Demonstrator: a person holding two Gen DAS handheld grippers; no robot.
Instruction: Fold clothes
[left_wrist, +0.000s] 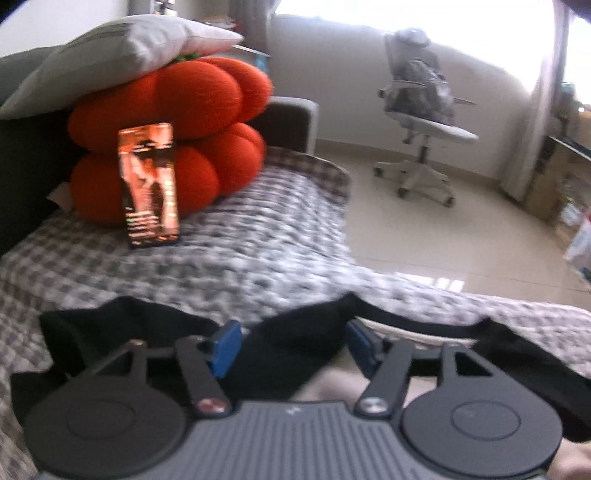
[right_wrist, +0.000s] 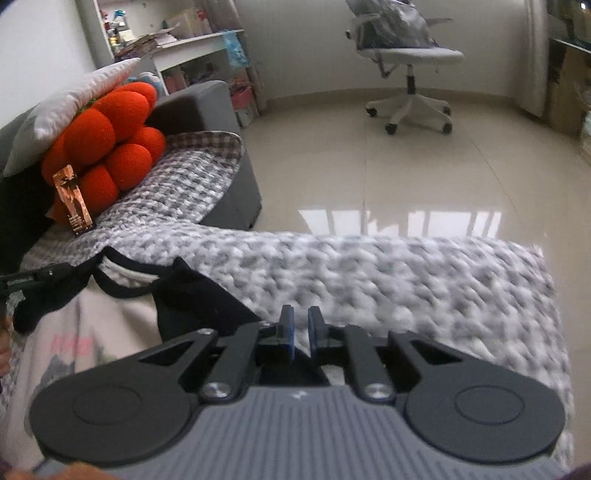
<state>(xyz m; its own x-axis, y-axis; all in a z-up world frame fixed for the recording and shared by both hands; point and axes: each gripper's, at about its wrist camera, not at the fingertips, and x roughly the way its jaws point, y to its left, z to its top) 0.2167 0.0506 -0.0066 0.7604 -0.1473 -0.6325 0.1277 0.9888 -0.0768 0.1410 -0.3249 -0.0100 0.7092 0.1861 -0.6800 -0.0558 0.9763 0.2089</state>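
Two grippers over shirt (right_wrist: 85, 332) on checked blanket (right_wrist: 406, 280): my left gripper (left_wrist: 293, 343) apart above black collar, right gripper (right_wrist: 300, 332) slightly apart, empty. I'd pinch sleeve edges evenly before folding.

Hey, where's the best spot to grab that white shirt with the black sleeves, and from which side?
Probably the black sleeve at its hem edge beside the collar, coming from above and the near side. The shirt lies flat on the checked blanket, so only a loose edge gives the right gripper something to pinch.
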